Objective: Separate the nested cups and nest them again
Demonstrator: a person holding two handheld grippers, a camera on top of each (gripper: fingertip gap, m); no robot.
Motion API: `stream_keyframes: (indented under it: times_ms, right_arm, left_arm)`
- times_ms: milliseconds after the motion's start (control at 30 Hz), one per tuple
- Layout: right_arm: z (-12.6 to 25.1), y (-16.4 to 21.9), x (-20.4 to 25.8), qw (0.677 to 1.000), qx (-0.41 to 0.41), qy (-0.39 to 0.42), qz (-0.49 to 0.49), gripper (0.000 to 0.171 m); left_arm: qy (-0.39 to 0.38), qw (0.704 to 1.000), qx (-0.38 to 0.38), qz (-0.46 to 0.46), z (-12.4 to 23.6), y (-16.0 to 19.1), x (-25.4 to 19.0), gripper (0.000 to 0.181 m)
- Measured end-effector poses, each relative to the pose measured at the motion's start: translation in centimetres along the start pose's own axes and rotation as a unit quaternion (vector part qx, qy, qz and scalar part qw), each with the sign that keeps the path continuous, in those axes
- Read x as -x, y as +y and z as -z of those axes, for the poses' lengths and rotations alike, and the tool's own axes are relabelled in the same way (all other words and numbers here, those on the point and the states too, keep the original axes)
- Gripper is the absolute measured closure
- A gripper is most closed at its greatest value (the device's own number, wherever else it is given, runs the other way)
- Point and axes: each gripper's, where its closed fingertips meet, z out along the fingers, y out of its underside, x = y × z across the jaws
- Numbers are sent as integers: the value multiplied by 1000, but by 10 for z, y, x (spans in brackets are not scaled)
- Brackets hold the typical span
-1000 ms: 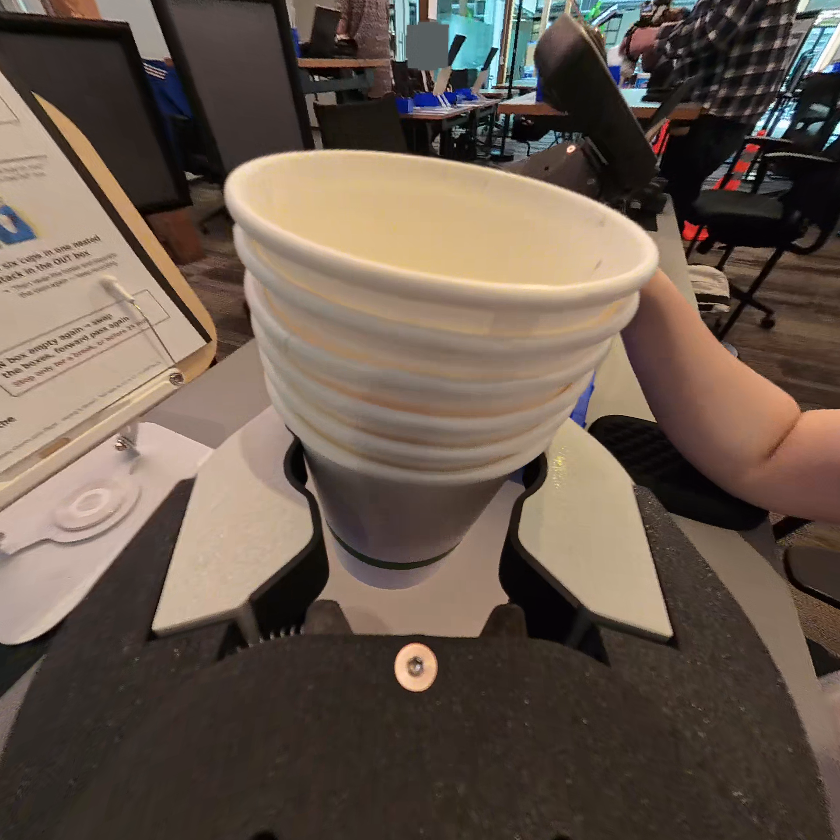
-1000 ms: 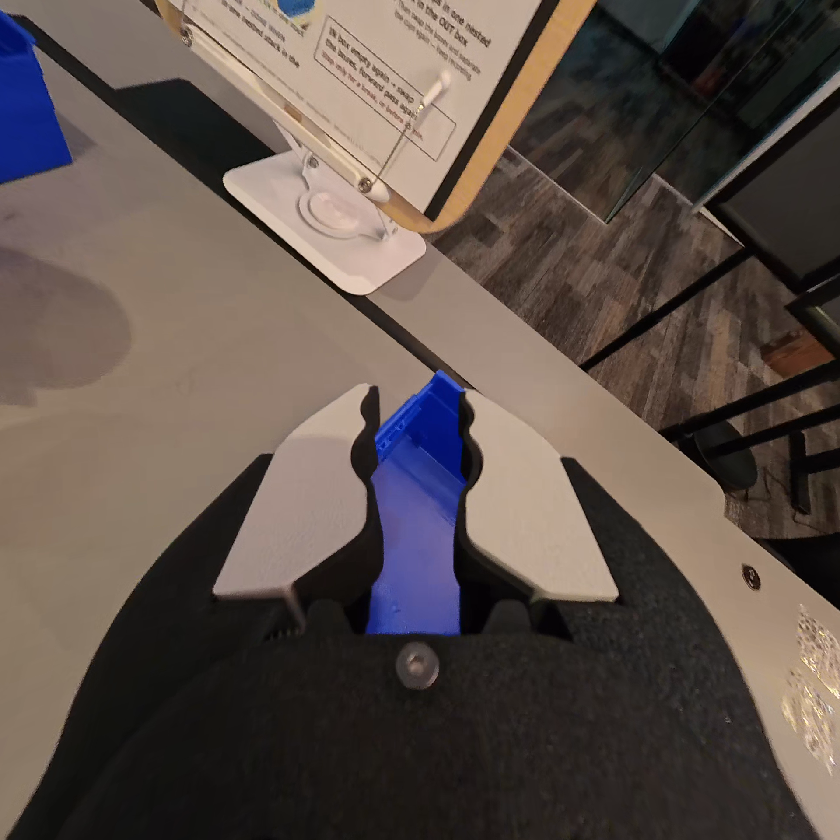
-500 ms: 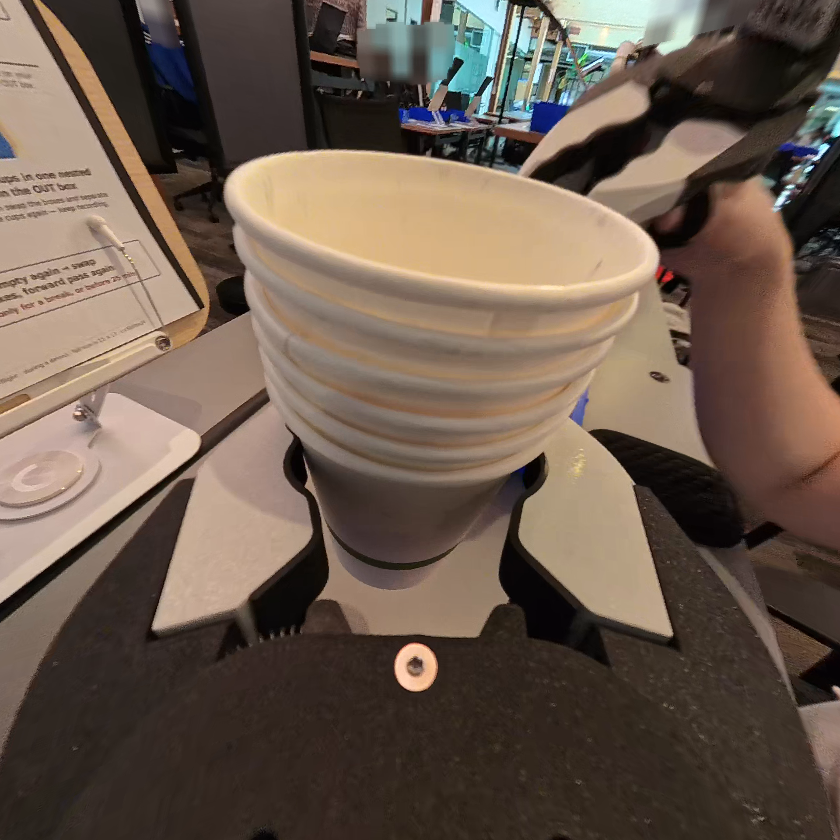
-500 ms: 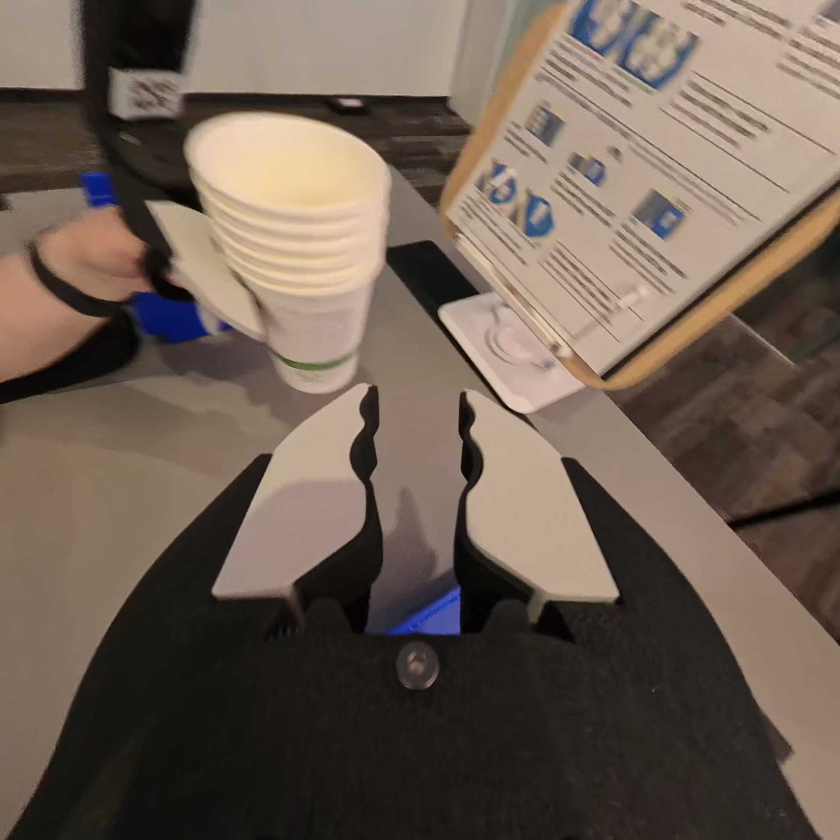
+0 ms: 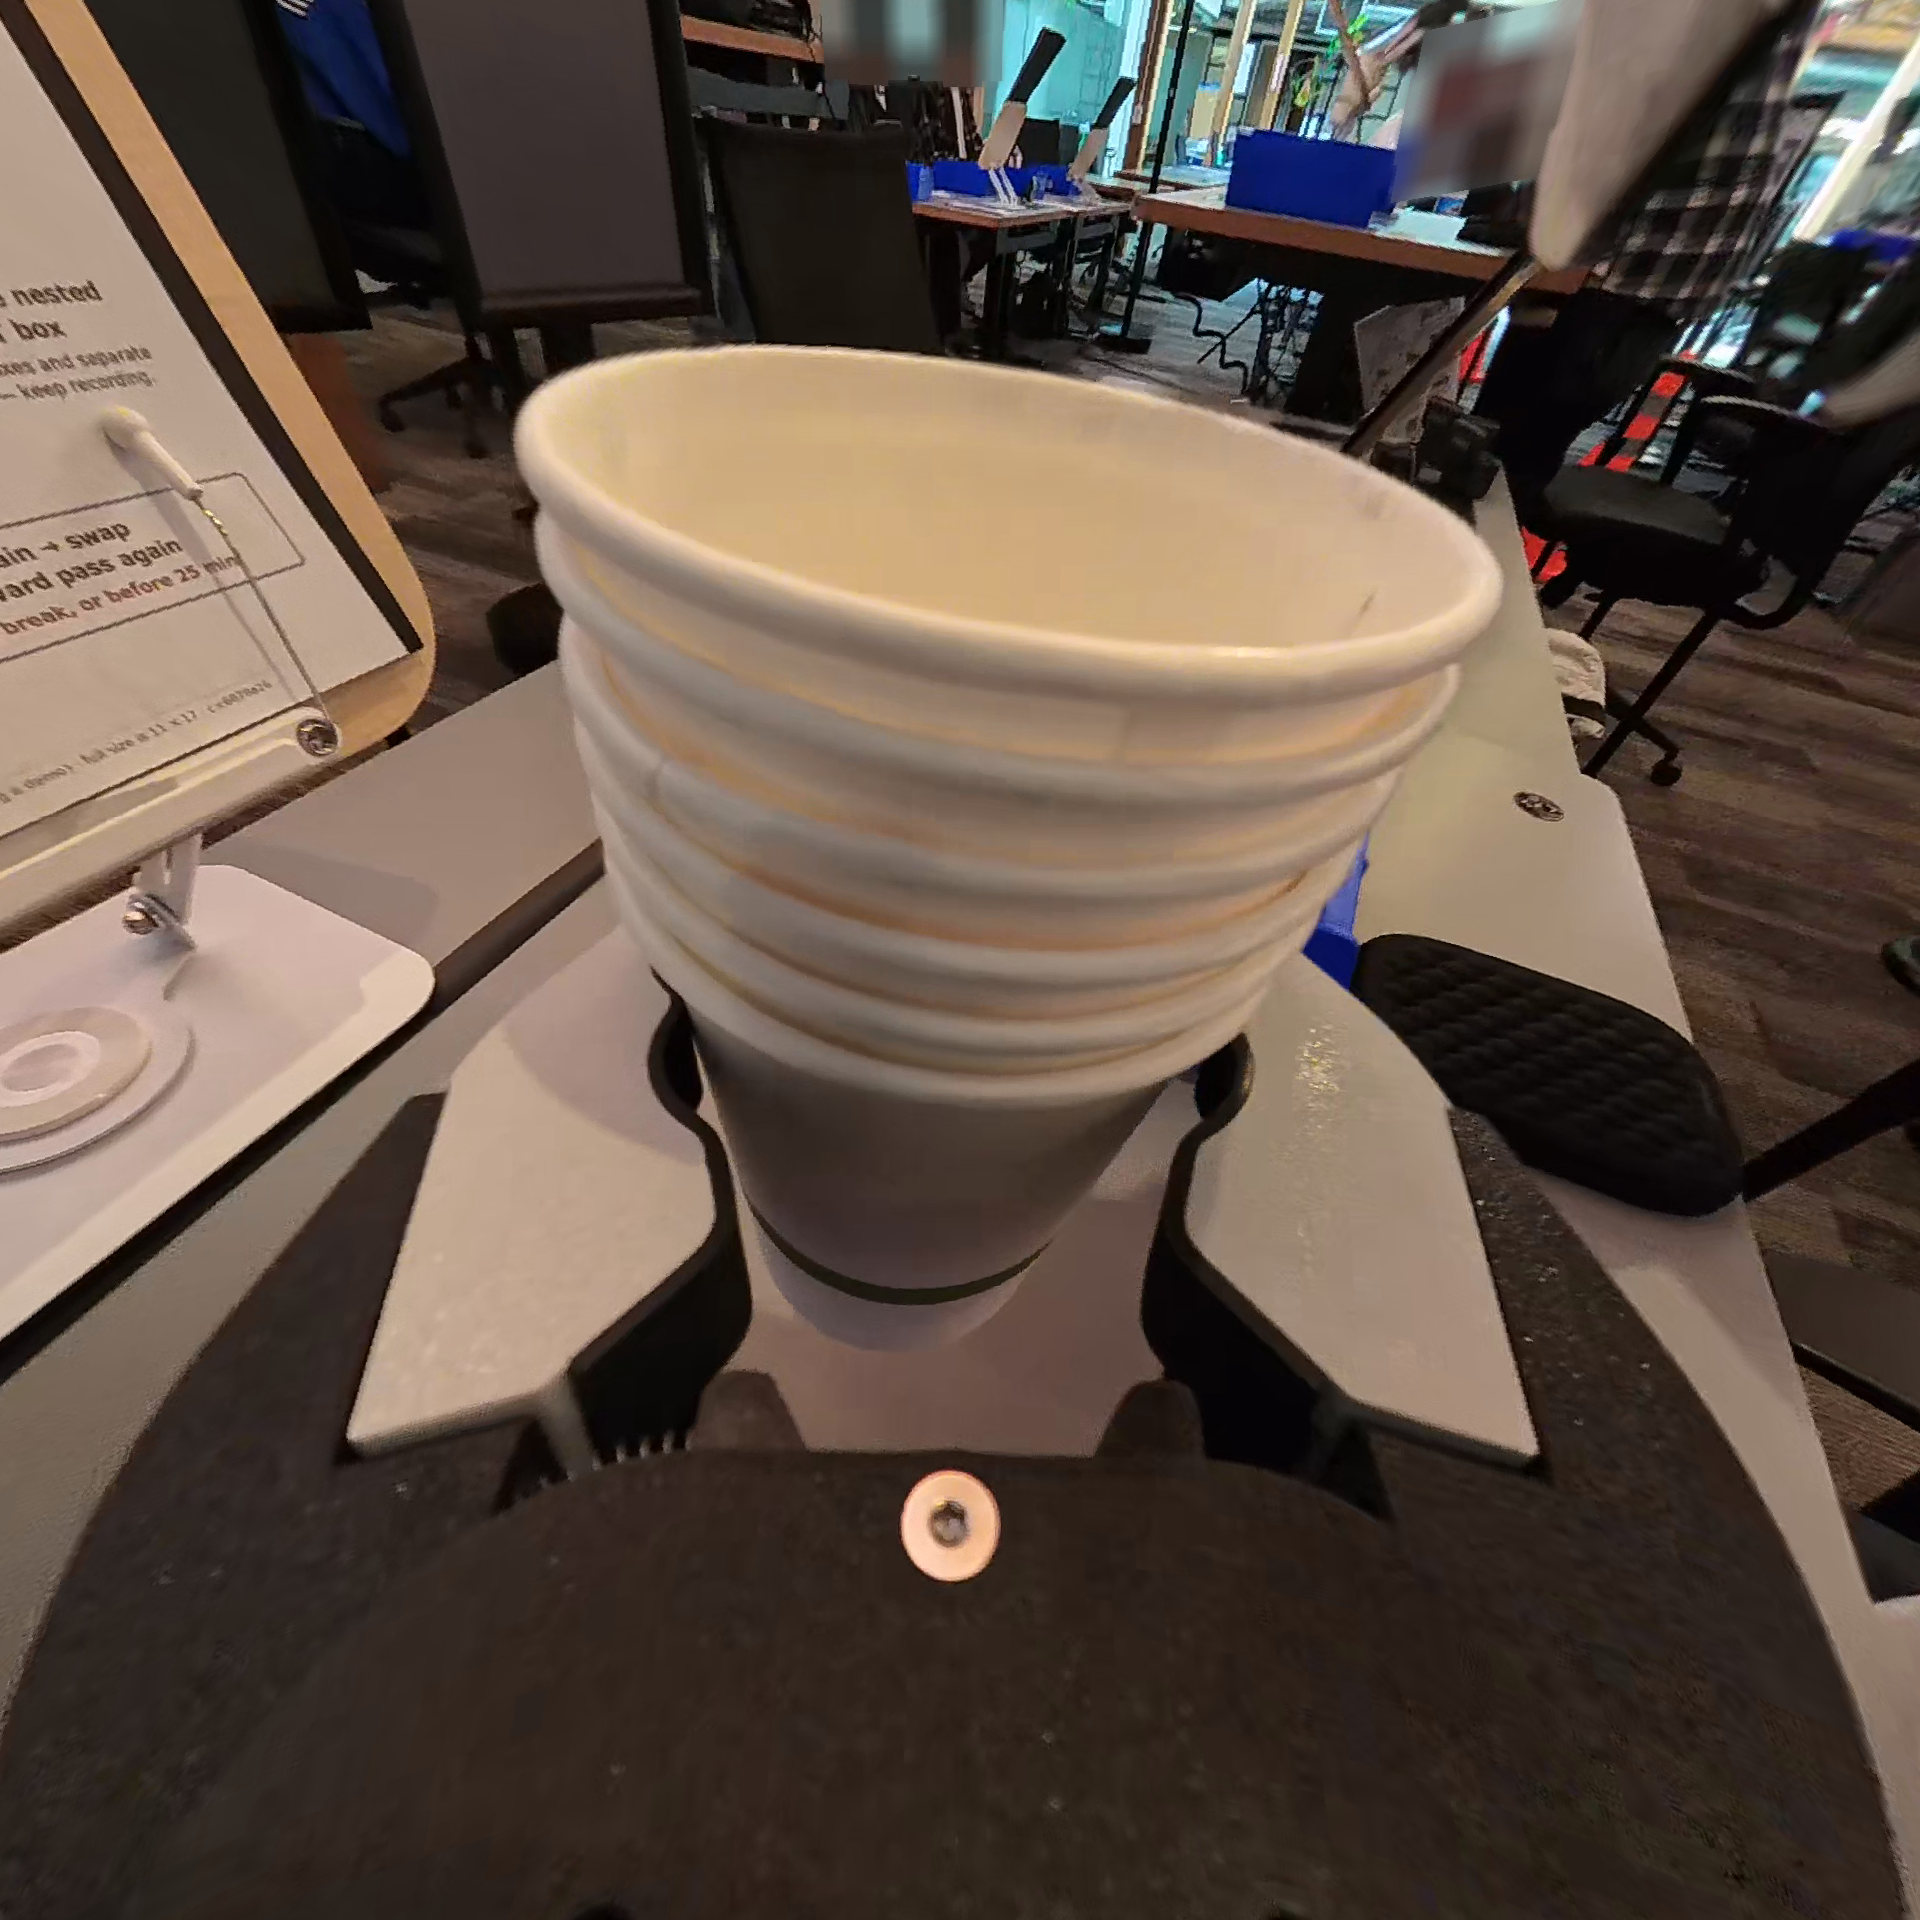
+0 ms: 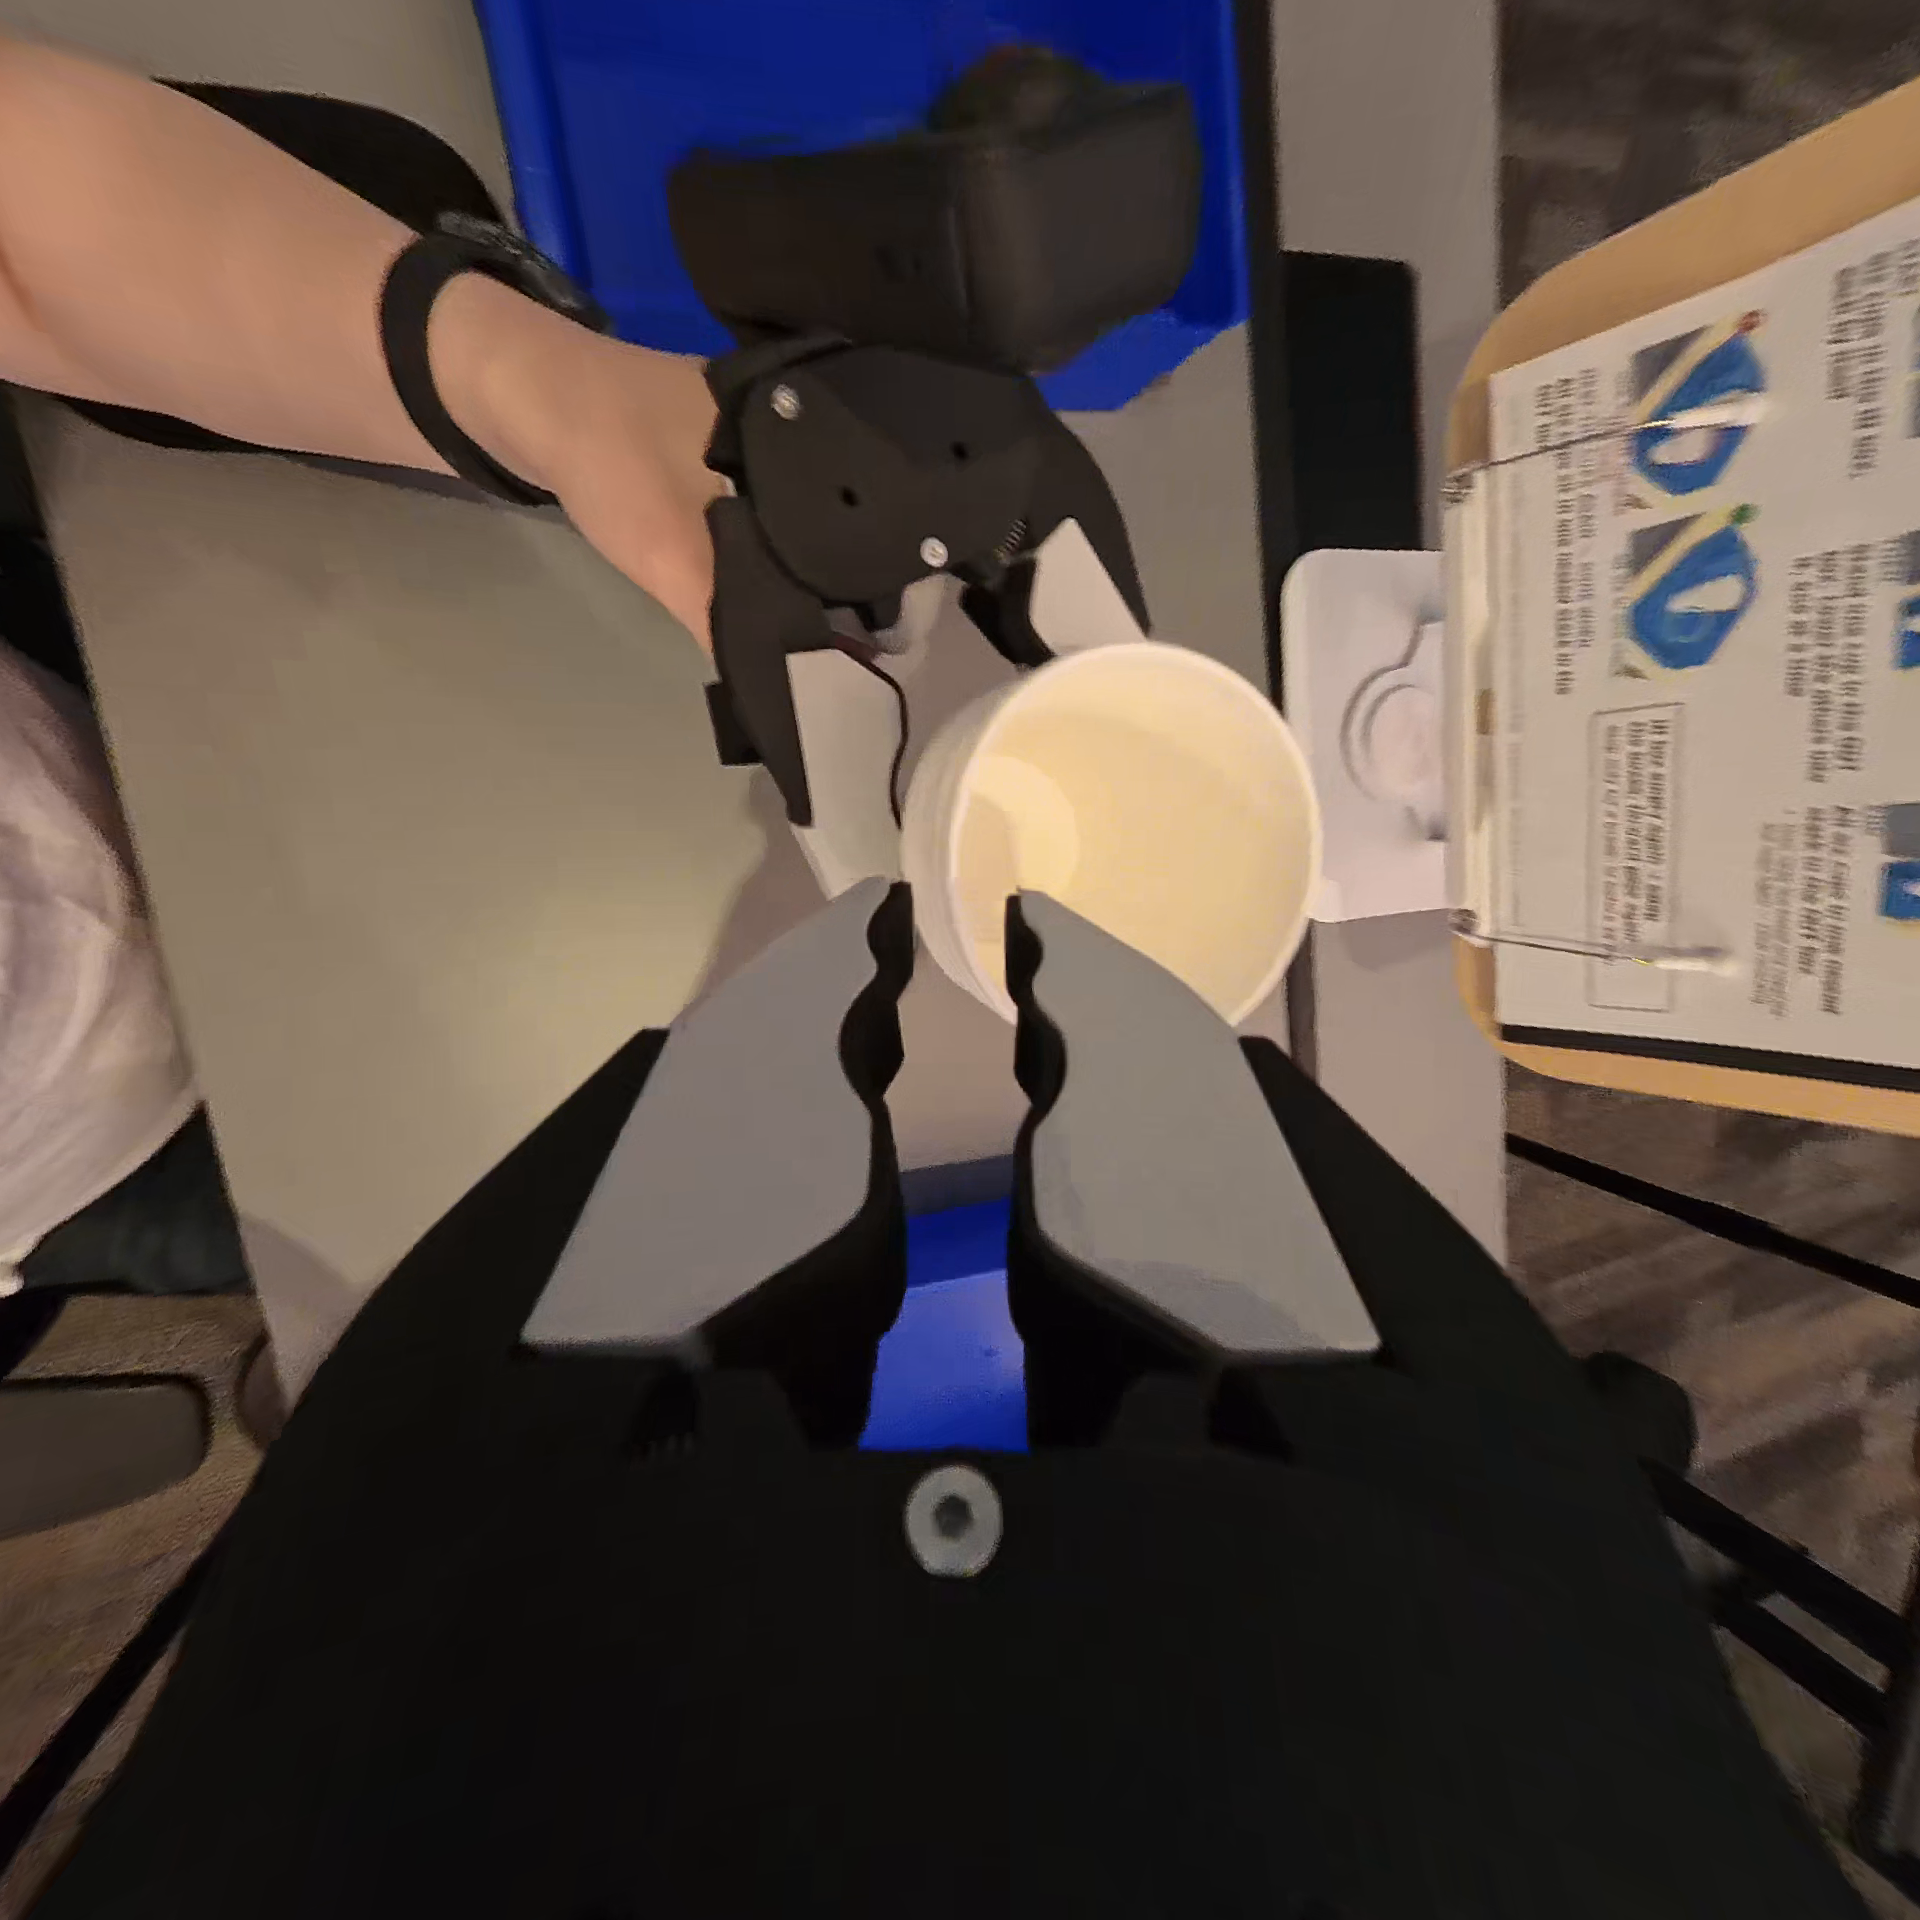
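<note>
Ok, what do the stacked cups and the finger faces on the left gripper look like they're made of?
Cup stack: paper, by the look of it, with rolled rims, a matte cream lining and a visible side seam. Left gripper, shut on the stack: fingers look like matte grey, faintly grainy plastic, possibly printed, over black padding whose material is unclear.

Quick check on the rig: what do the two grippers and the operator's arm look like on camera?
Both grippers, left and right, have textured black bodies, a silver centre screw and flat grey fingers with wavy black inner pads. A thin cable hangs under the left one. The bare left arm wears a black wristband.
</note>
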Motion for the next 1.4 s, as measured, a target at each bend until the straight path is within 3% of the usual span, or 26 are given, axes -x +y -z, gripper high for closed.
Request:
stream_keyframes:
  times_ms: [200,600,1400]
  right_arm:
    - [-15,12,-2,998,55,-12,0,158]
    - [-27,26,2,995,81,-61,4,167]
    - [-2,22,0,997,44,-59,18,168]
  left_arm:
    - [5,1000,3,-1,-1,0,-1,86]
    - [8,1000,25,-10,-7,8,-1,86]
    - [27,999,38,-14,-16,16,-8,86]
